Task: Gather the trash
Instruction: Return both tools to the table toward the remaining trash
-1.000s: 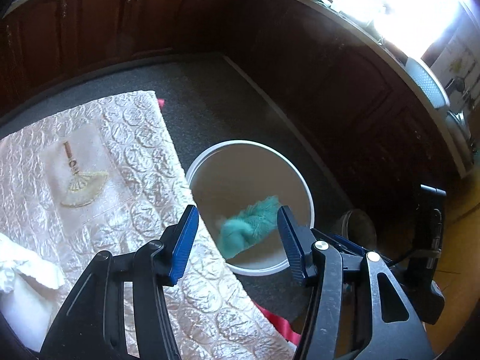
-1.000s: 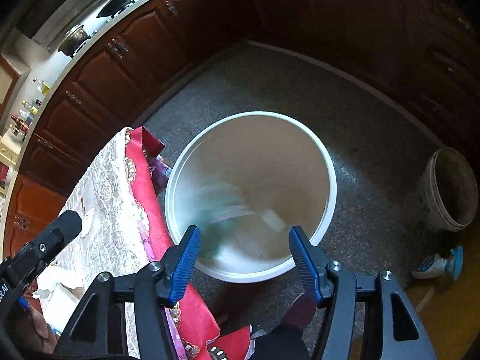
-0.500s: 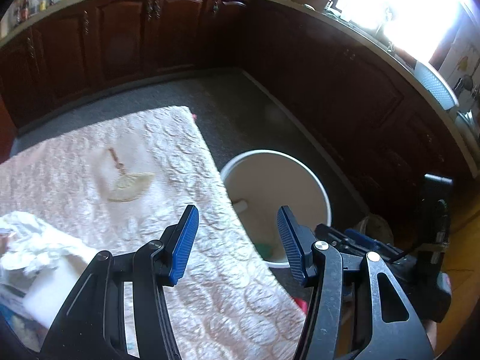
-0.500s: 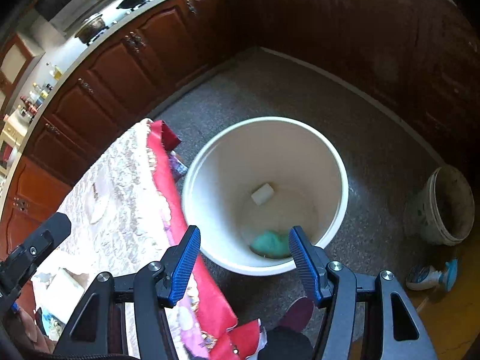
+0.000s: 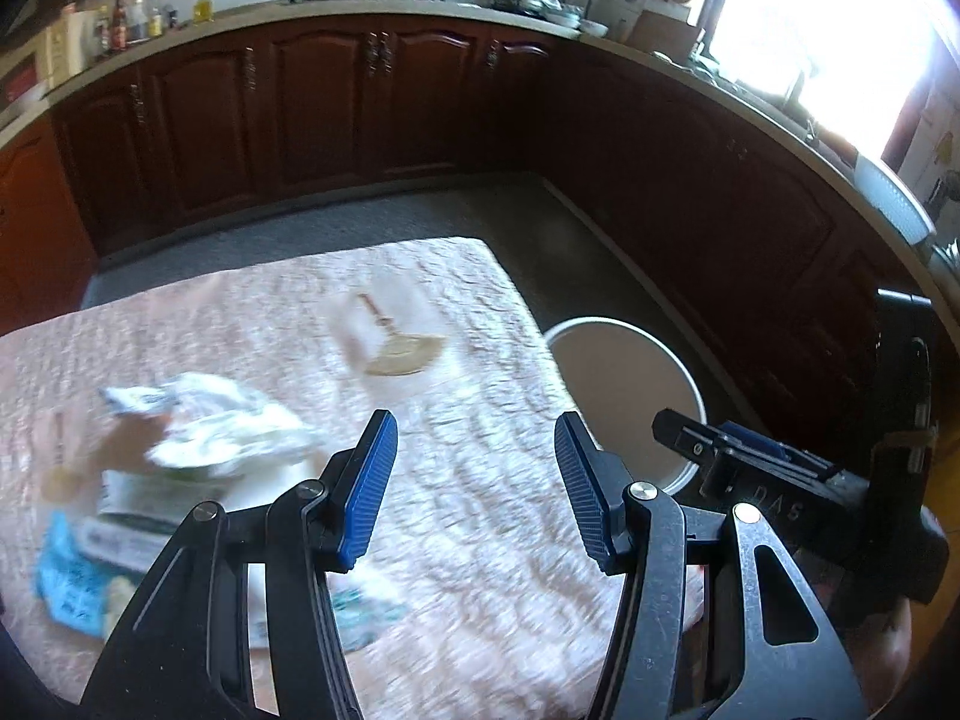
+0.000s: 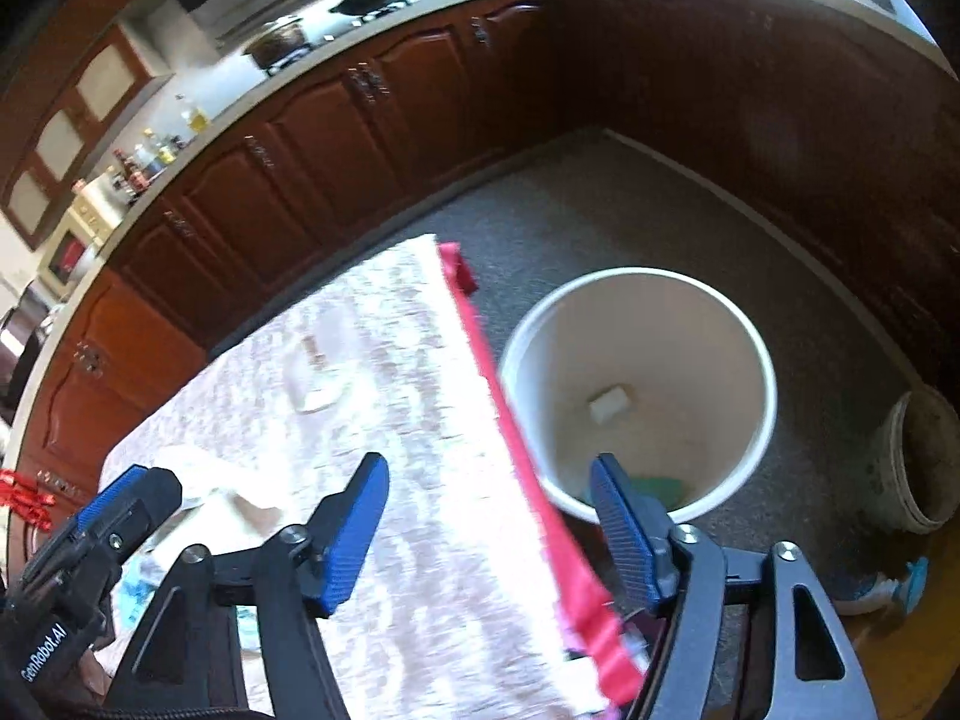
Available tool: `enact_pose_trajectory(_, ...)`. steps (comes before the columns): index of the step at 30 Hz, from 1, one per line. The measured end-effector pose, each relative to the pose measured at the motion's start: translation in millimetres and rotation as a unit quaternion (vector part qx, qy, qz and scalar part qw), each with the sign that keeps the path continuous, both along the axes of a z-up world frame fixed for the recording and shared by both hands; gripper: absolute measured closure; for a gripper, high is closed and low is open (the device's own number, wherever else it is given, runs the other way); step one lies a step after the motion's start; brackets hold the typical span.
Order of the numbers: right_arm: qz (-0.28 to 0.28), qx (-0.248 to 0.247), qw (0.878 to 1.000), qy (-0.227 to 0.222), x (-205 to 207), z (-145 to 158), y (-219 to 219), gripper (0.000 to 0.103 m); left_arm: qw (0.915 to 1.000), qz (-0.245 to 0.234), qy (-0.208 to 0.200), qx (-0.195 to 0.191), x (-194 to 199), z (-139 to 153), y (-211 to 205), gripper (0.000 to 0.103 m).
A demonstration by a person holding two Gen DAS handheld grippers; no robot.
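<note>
Right now my left gripper (image 5: 474, 483) stands with its blue pads apart and nothing between them, hanging over the bench (image 5: 480, 540), which wears a pale quilted cloth. My right gripper (image 6: 489, 531) is opening as I watch, and it too holds nothing; through its gap I see only the cloth and the red trim (image 6: 540, 504) running down the bench's edge. Just left of the left gripper's pads lies the trash still on the bench: a crumpled white tissue (image 5: 222, 426) on top of a flat white packet (image 5: 138, 510), with a light blue wrapper (image 5: 66, 585) beside it toward the near corner, all rather blurred. Beyond the bench's right edge, down on the grey floor, stands the white bin (image 6: 639, 396), just beside the bench. Inside it I can make out a small white piece (image 6: 609, 403) on the bottom and a green scrap (image 6: 657, 486) against the near wall. A dirty pot (image 6: 915, 459) sits farther right on the floor.
</note>
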State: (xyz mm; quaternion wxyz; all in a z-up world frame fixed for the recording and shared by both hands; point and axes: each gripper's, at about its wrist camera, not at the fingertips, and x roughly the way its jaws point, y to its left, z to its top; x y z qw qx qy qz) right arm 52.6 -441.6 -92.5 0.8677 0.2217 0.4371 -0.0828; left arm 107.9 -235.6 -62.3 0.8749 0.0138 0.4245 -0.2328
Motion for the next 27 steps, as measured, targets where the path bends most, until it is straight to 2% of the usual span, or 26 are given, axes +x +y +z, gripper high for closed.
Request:
enact_pose_trajectory(6, 0.041, -0.002, 0.999, -0.008, 5, 9, 42, 0.035, 0.9996, 0.026, -0.008, -0.004, -12, 10, 53, 0.049)
enact_pose_trajectory(10, 0.077, -0.008, 0.997, -0.013, 6, 14, 69, 0.035, 0.9988, 0.044, -0.015, -0.011, -24, 13, 94, 0.038)
enact_pose_trajectory(13, 0.098, -0.015, 0.995, -0.015, 4, 16, 87, 0.035, 0.998, 0.06, -0.018, -0.006, -31, 9, 123, 0.037)
enact_pose_trajectory(21, 0.163, -0.024, 0.986, 0.007, 4, -4, 133, 0.035, 0.9961, 0.087, 0.009, 0.012, -48, -22, 185, 0.037)
enact_pose_trajectory(27, 0.201, -0.013, 0.979, 0.037, 9, -35, 161, 0.035, 0.994, 0.099, 0.036, 0.028, -50, -60, 205, 0.037)
